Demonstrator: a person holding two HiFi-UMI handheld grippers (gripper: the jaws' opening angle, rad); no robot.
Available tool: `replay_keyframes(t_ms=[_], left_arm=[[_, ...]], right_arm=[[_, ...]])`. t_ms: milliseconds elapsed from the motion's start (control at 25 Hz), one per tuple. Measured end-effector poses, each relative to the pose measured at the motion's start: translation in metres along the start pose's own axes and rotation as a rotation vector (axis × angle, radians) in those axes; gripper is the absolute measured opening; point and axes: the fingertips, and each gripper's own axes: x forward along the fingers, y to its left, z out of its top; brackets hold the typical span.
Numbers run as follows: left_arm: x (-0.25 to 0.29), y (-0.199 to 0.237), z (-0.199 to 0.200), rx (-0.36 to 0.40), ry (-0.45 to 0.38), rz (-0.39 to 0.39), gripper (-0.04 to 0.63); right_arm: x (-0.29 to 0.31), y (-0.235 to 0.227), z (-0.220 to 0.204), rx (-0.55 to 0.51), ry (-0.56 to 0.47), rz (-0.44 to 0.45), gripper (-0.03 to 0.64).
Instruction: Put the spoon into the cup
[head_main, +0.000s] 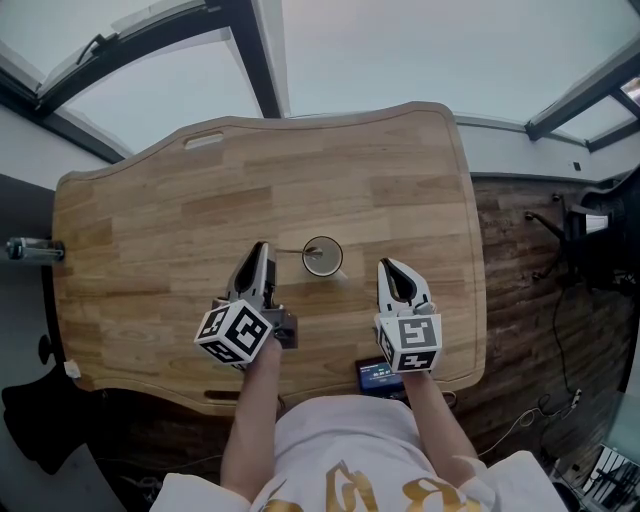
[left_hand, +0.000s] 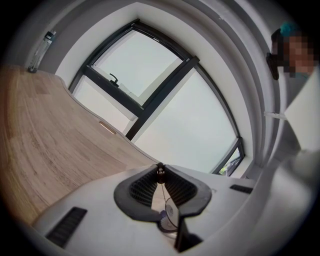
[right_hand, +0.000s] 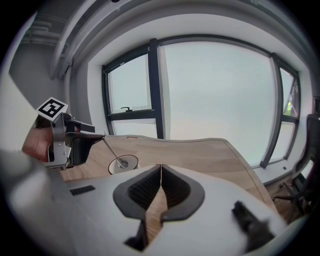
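L gripper (head_main: 262, 247) pinches spoon (head_main: 292, 251) handle end, centre frame; bowl at cup (head_main: 323, 257). Looks light, stiff, slick: grip handle firmly. R gripper (head_main: 388, 268) closed, empty.

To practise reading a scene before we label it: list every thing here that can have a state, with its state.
left gripper: shut on the spoon's handle
right gripper: shut, nothing between the jaws
spoon: held tilted, bowl end down inside the cup
cup: upright on the table, spoon's bowl in it
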Motion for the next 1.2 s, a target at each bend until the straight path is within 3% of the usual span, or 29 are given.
replay_keyframes(t_ms=[1200], left_arm=[[0.011, -0.002, -0.014, 0.010, 0.032, -0.006, 0.051]], right_arm=[[0.009, 0.000, -0.008, 0.009, 0.021, 0.016, 0.032]])
